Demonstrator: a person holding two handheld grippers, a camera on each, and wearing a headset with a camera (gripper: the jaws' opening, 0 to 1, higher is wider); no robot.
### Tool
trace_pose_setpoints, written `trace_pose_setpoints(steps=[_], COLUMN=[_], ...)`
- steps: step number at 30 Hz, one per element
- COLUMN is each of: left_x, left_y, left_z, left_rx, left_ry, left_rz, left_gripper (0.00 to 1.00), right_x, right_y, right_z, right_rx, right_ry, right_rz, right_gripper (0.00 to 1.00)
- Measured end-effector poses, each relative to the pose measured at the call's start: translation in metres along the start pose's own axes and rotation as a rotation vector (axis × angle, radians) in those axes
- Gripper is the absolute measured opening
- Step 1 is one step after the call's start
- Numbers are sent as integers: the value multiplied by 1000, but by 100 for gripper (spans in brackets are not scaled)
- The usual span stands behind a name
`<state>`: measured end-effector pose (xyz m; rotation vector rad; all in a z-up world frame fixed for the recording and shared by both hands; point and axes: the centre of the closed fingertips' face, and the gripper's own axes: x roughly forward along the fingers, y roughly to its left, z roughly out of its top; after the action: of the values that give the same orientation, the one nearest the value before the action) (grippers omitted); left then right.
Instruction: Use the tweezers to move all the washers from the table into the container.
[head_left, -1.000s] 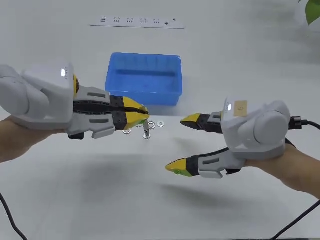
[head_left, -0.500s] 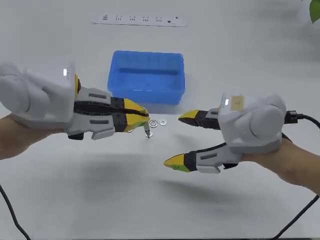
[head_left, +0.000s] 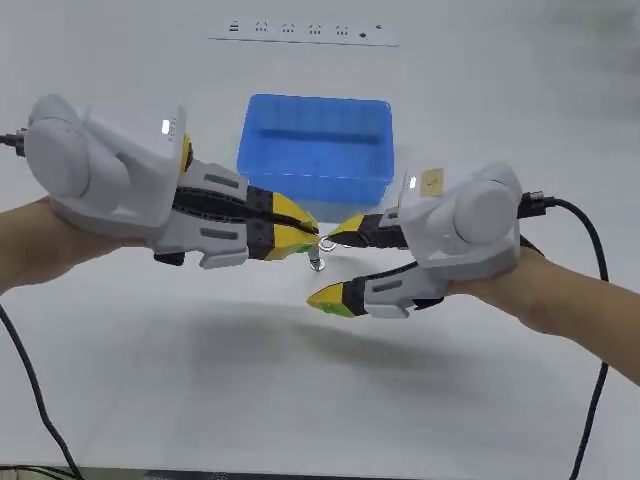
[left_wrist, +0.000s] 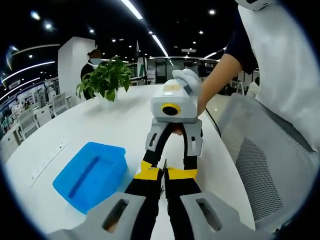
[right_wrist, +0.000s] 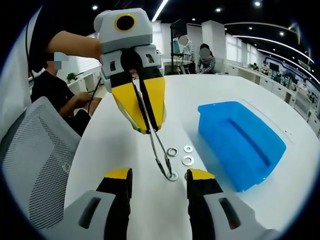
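The left gripper (head_left: 300, 232) has its jaws pressed on one pair of tweezers (right_wrist: 155, 142), whose tips reach down to one washer (right_wrist: 173, 176) on the table (head_left: 300, 380). Three more washers (right_wrist: 188, 160) lie just beside it, near the one blue container (head_left: 315, 185). The right gripper (head_left: 335, 263) has its jaws spread, holding nothing.

Washers (right_wrist: 188, 160) on the table (right_wrist: 112, 145), just before the container (right_wrist: 240, 142)
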<state>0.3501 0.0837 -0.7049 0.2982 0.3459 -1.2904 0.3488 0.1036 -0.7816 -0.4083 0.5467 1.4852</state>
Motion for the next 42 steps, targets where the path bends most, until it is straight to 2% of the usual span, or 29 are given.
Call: trace_pose_setpoints(steps=[8, 16, 17, 25, 28, 30, 32, 37, 40, 42], left_x=[3, 2, 2, 4, 5, 5, 7, 10, 9, 6], left_y=[0, -1, -1, -1, 0, -1, -4, 2, 2, 4], left_z=[-1, -4, -4, -6, -6, -6, -5, -4, -2, -3], left_rx=[1, 0, 2, -5, -8, -4, 25, 7, -43, -42], left_ry=[16, 31, 33, 39, 41, 47, 65, 72, 57, 62], left_rz=[-15, -19, -17, -17, -14, -15, -22, 13, 24, 42], left_gripper=[6, 6, 6, 6, 6, 6, 7, 7, 10, 12], right_x=[6, 10, 10, 8, 8, 8, 8, 7, 7, 6], right_y=[4, -1, -1, -5, -5, -4, -4, -5, -3, -1], right_z=[3, 2, 2, 5, 4, 4, 3, 3, 3, 2], right_rx=[-13, -79, -99, -113, -142, -163, -171, -152, -153, -159], right_ry=[-8, 20, 26, 18, 27, 33, 33, 27, 29, 32], right_rz=[30, 33, 31, 19, 19, 19, 21, 19, 14, 14], right_gripper=[30, 19, 19, 12, 12, 11, 10, 10, 10, 10])
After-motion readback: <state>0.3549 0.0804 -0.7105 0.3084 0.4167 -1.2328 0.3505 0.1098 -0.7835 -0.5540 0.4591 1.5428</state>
